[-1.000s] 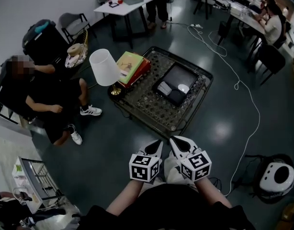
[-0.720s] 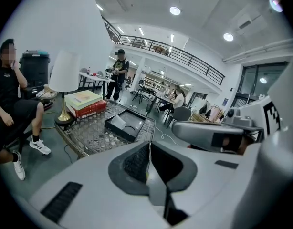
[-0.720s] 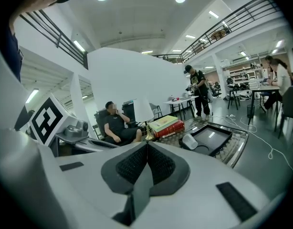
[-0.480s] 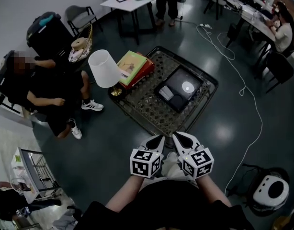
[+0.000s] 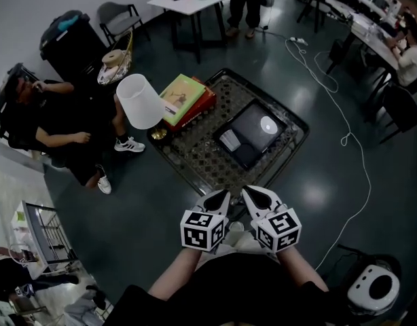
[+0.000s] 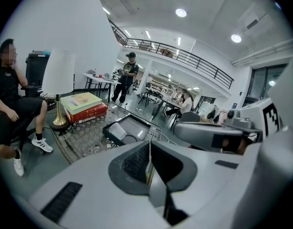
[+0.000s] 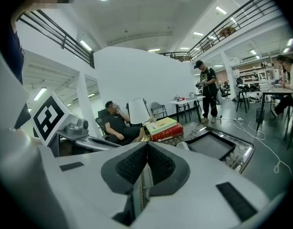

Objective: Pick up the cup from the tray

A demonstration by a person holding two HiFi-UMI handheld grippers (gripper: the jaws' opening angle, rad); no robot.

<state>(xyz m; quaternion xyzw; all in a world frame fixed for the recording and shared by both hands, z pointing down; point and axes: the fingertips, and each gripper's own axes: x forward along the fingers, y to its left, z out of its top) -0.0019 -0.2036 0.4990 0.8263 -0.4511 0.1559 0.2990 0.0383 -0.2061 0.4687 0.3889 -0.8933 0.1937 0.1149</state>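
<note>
A black tray (image 5: pixel 257 141) lies on the low patterned table (image 5: pixel 202 156). A clear cup (image 5: pixel 229 140) lies on its side at the tray's left end. The left gripper view shows the cup (image 6: pixel 117 130) in the tray (image 6: pixel 137 124). In the right gripper view the cup (image 7: pixel 183 145) peeks over the jaws, beside the tray (image 7: pixel 214 146). My left gripper (image 5: pixel 221 195) and right gripper (image 5: pixel 248 193) are held side by side over the floor, short of the table's near edge. Both are shut with nothing between the pads.
A lamp with a white shade (image 5: pixel 142 100) and a stack of books (image 5: pixel 185 95) stand on the table's left part. A seated person (image 5: pixel 66 124) is at the left. A white cable (image 5: pixel 351 134) runs over the floor at the right, and a white device (image 5: pixel 373 287) lies at the lower right.
The head view has shifted, so the table sits slightly lower and nearer in the frame. Both grippers stay shut and side by side. The seated person has raised a hand to the head.
</note>
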